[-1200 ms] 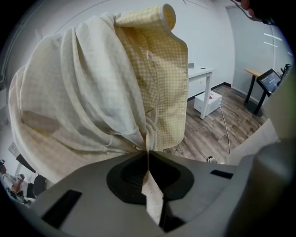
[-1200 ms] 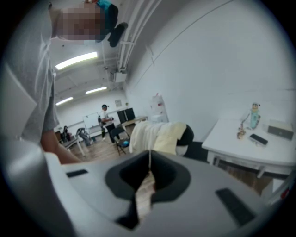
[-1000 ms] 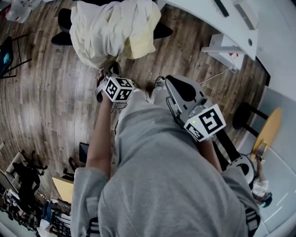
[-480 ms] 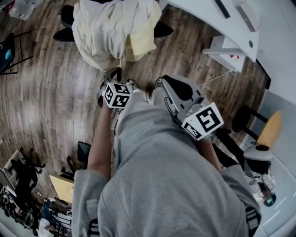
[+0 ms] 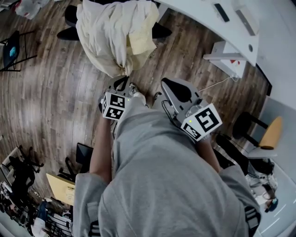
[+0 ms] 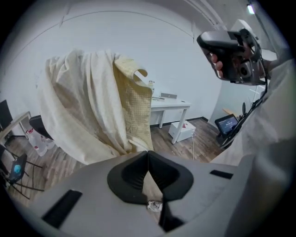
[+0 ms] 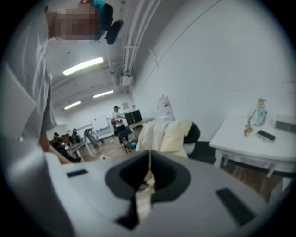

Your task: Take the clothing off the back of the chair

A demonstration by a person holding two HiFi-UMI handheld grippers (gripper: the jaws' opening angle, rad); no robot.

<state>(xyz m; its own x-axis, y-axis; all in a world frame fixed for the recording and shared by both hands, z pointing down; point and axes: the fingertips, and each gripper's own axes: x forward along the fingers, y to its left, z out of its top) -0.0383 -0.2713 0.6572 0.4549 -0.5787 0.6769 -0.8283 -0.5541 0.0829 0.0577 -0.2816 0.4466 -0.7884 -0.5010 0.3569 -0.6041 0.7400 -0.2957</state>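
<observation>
Tool [image 7: 149, 159] with jaws together, cream clothing [image 7: 159, 134] over black chair [image 7: 195, 133], white desk [image 7: 252, 147]

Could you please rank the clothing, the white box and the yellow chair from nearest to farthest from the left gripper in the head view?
1. Clothing, held in the left gripper, straight ahead.
2. White box, upper right, beside the desk.
3. Yellow chair, far right.

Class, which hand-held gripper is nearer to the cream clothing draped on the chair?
Left. The left hand-held gripper is shut on the clothing's lower corner. The right hand-held gripper is apart from it, jaws shut, close to the person's body.
</observation>
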